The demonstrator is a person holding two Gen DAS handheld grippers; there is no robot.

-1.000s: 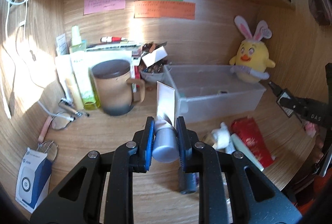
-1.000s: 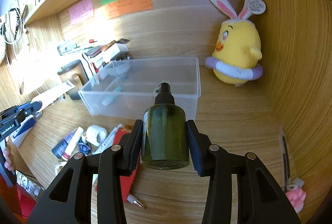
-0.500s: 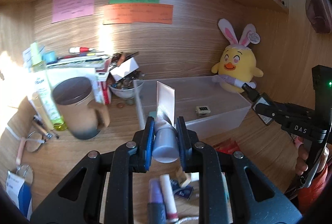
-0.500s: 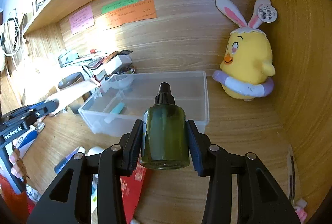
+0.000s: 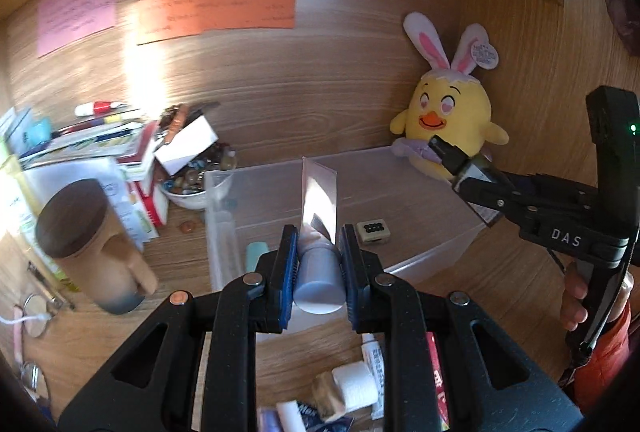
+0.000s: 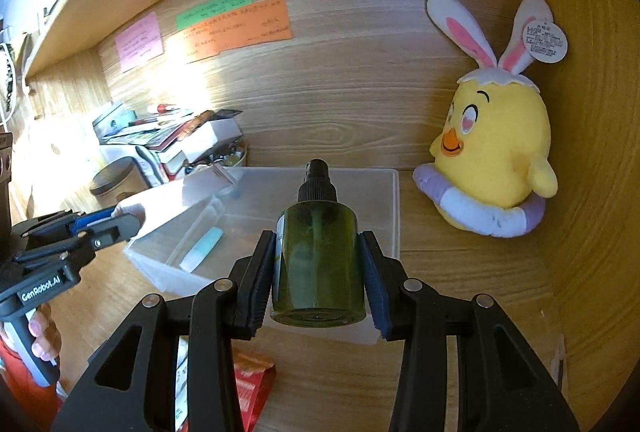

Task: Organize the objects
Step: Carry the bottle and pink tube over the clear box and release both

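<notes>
A wooden desk (image 6: pixel 460 272) set in a wood-walled nook lies under my grippers. Nearest me, small tubes and a red packet (image 6: pixel 256 388) clutter its front edge. My left gripper (image 5: pixel 318 264) is clamped on a white tube (image 5: pixel 318 272), its flat crimped end pointing away. My right gripper (image 6: pixel 318 264) squeezes a green spray bottle (image 6: pixel 318 264), cap pointing away. Both hang over the near wall of the clear plastic bin (image 6: pixel 394 216). Far right sits a yellow chick toy (image 6: pixel 496 152)
</notes>
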